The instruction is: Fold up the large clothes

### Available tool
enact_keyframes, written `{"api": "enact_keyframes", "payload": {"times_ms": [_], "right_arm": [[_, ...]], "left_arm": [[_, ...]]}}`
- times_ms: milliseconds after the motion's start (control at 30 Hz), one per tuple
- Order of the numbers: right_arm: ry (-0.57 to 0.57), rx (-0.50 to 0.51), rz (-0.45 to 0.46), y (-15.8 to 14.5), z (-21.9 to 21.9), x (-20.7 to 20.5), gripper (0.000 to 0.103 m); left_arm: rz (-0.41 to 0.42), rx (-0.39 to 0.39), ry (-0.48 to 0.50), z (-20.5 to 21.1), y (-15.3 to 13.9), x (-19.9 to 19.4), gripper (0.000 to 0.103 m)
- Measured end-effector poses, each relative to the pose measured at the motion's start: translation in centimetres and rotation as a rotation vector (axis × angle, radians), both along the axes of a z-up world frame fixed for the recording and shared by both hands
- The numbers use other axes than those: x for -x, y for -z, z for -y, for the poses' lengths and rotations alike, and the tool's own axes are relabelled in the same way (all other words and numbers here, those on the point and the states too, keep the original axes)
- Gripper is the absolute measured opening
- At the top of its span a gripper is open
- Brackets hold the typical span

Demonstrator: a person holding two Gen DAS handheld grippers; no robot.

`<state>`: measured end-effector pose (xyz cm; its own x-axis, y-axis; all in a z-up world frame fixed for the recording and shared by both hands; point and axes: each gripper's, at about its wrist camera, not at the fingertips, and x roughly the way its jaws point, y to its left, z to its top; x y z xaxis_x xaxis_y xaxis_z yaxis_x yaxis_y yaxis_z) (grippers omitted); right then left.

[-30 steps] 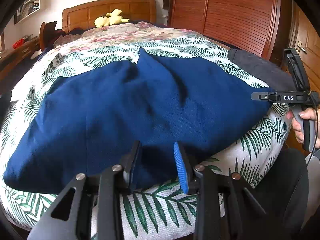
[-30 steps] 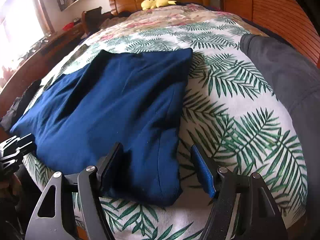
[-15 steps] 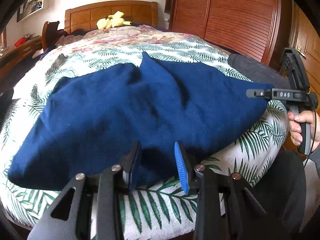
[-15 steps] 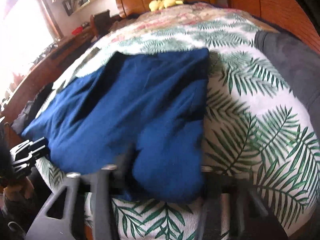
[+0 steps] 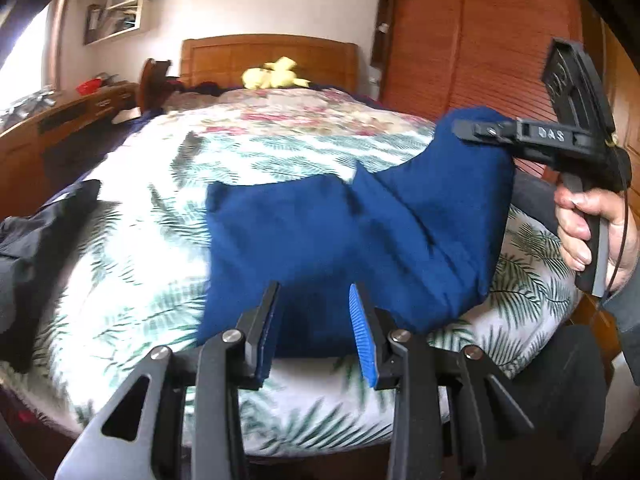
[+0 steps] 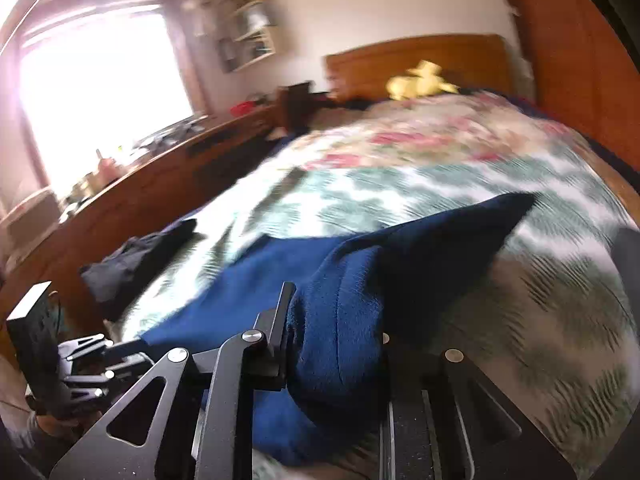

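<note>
So the dark blue knit garment [image 5: 320,232] is draped over the palm-leaf bedspread [image 5: 132,248], long axis running from 8 to 2 o'clock in the left wrist view. Its 2 o'clock corner is pinched and lifted by the right gripper [image 5: 480,130], whose jaws have just been closing with cloth between them. The near hem is bunched between the left gripper [image 5: 314,320]'s partly closed jaws. A black crumpled garment [image 5: 36,232] is seen at 9 o'clock, a grey one behind the raised corner; probably neither blocks the fold.

garment [image 5: 320,240] on bed [image 5: 132,280] | toy [image 5: 276,74] behind, seemingly by headboard [image 5: 264,56]
</note>
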<state>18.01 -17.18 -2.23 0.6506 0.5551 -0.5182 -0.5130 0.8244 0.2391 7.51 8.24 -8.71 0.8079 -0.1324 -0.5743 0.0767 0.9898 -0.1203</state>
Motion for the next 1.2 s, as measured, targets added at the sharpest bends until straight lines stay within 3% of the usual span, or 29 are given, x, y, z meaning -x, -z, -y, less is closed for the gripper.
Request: {"api": "enact_keyframes", "payload": {"times_ms": [200,333,367,467,567,700,900,1067,1200], "right_arm": [[-0.188,-0.009,-0.007,-0.5,-11.6,-0.8,0.017],[-0.225,0.031,-0.021,0.6,-15.8,-0.6,0.026],[-0.230,0.034,-0.011,0.5,-16.1,-0.2,0.034],[-0.242,0.023,0.053,-0.3,-15.4,0.8,0.039],[-0.226,0.056,0.046,0.0,-13.3,0.5,0.039],[-0.172,0.191,0.025,2.8,-11.5,-0.6,0.039],[-0.167,0.277,-0.060,7.8,-9.3,-1.7,0.039],[-0.164,0.214,-0.072,10.0,-7.6,-1.5,0.040],[-0.172,0.215,-0.068,10.0,-7.4,-1.3,0.040]], "left_arm": [[0.027,-0.004,-0.074,-3.5,-0.8,2.4,0.033],[0.024,-0.011,-0.102,-4.6,-0.7,3.1,0.033],[0.024,-0.011,-0.105,-4.7,-0.8,3.2,0.033],[0.028,-0.008,-0.107,-4.8,-0.8,3.0,0.033],[0.032,0.000,-0.093,-4.5,-1.0,2.5,0.033],[0.023,0.001,-0.067,-3.4,-0.9,1.0,0.033],[-0.018,-0.031,-0.039,-1.5,-0.5,-1.7,0.034],[-0.052,-0.069,-0.025,-0.2,0.1,-3.7,0.034],[-0.076,-0.085,-0.035,0.0,0.8,-4.9,0.034]]}}
